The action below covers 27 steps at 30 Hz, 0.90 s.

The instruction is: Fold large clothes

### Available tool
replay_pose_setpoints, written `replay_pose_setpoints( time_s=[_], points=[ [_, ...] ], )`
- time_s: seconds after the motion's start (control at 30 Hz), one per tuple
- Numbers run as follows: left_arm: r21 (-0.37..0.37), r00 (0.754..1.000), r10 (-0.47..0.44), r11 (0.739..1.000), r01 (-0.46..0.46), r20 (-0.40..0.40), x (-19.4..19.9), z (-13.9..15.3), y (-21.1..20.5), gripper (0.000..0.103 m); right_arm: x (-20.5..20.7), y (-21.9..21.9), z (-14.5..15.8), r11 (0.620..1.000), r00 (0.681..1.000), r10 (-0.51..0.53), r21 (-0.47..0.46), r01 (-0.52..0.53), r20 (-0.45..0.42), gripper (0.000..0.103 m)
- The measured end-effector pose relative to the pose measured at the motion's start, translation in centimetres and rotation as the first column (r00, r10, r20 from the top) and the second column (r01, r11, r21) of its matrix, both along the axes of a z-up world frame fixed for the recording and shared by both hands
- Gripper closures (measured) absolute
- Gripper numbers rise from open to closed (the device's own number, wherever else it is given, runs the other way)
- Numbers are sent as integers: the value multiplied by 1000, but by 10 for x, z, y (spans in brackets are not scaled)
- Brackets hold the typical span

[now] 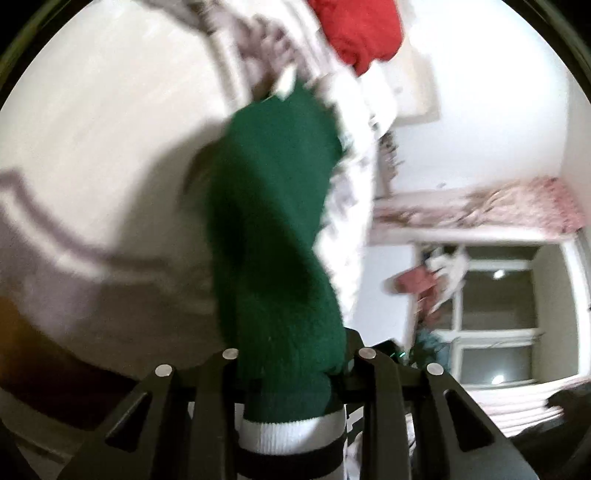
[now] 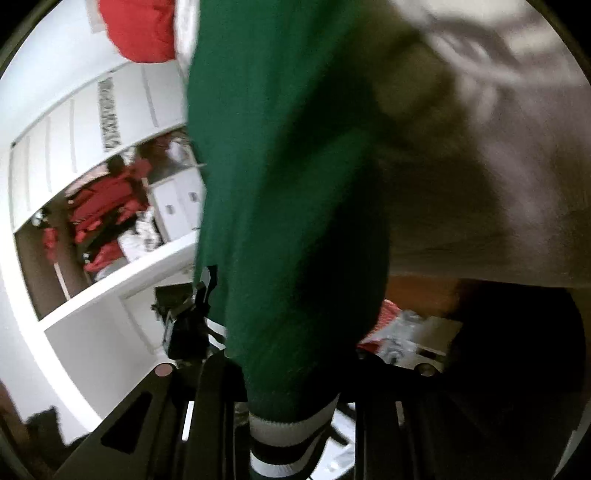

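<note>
A dark green knit garment (image 1: 273, 229) with a white-and-dark striped ribbed hem (image 1: 291, 432) runs up from between the jaws of my left gripper (image 1: 291, 373), which is shut on it. The same green garment (image 2: 288, 184) fills the middle of the right wrist view. My right gripper (image 2: 291, 384) is shut on its striped hem (image 2: 288, 432). The cloth hangs stretched away from both grippers. Both views are blurred by motion.
A pale bedsheet (image 1: 92, 177) lies left of the garment, and shows at the right in the right wrist view (image 2: 480, 166). A red cloth (image 1: 362, 29) lies beyond. A window (image 1: 498, 325) shows at the right. White drawers (image 2: 177, 203) and red clothes (image 2: 107, 206) stand left.
</note>
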<state>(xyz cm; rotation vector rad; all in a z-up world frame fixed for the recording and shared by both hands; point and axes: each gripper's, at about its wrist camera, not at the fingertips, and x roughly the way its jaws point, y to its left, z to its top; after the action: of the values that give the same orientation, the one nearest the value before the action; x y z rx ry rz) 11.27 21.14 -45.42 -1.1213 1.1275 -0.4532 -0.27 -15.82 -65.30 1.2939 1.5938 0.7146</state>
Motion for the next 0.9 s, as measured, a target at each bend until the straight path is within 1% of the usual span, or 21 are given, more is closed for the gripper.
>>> replay_pose_setpoints(
  time_s=[0.03,0.07,0.1,0.17,0.2,0.27,0.3,0.33,0.4,0.47,0.5,0.57,0.63,0.67,0.7,0.73,0.77,0.8,0.83,0.87,0.9],
  points=[
    [-20,1000,18,1000,-18,21,13,9,-2,80,9,-1,10,1000,1000,-18,13,18,9,81],
    [-50,998,38,998,-36,48,28,18,-4,80,29,-14,21,999,999,-40,31,40,15,81],
    [-67,996,58,996,-53,71,45,26,-7,80,44,-47,39,995,997,-77,60,75,22,81],
    [-97,991,73,993,-63,108,74,35,-8,80,71,-54,60,988,991,-129,93,125,45,82],
    [-90,989,75,994,-63,129,89,38,-9,80,101,-48,75,982,985,-163,109,155,61,82],
    [-90,984,72,994,-58,164,128,41,-12,80,138,-64,89,977,976,-196,104,186,95,82],
    [-78,980,68,995,-54,188,154,42,-18,80,169,-70,95,974,970,-216,96,205,113,82],
    [-62,977,61,997,-50,203,165,41,-21,80,194,-77,95,973,968,-223,94,213,118,82],
    [-15,974,25,1000,-22,225,201,39,-26,80,244,-87,92,970,960,-243,46,239,137,82],
    [9,975,7,1000,-9,221,244,27,-30,80,286,-99,87,970,960,-241,12,242,144,82],
    [21,979,-3,1000,-1,205,264,15,-32,80,316,-102,77,965,958,-255,-22,260,133,82],
    [34,985,-6,999,1,174,293,-4,-31,80,363,-94,61,965,963,-246,-61,254,112,82],
    [56,992,-15,998,8,125,319,-30,-26,79,395,-78,29,963,966,-252,-84,256,55,82],
    [49,996,-17,999,13,82,336,-50,-25,79,409,-76,14,966,970,-241,-88,243,29,82],
    [41,1000,-24,999,23,20,352,-69,-23,79,427,-75,-6,965,969,-244,-105,240,-26,82],
    [38,999,-23,999,25,-34,362,-81,-22,79,431,-68,-22,965,967,-247,-103,240,-58,79],
    [16,994,-15,1000,17,-112,370,-98,-18,79,439,-64,-32,966,966,-245,-99,237,-84,74],
    [-7,988,-11,1000,10,-156,371,-106,-15,79,446,-63,-41,967,963,-247,-89,238,-112,73],
    [-26,983,-11,1000,6,-183,373,-108,-12,78,448,-59,-45,966,960,-253,-75,245,-120,69],
    [-40,983,-15,999,8,-184,374,-107,-10,76,453,-60,-44,967,960,-255,-57,250,-113,64],
    [-48,983,-16,999,7,-181,371,-102,-8,74,452,-52,-46,967,961,-256,-45,252,-106,61]
  ],
)
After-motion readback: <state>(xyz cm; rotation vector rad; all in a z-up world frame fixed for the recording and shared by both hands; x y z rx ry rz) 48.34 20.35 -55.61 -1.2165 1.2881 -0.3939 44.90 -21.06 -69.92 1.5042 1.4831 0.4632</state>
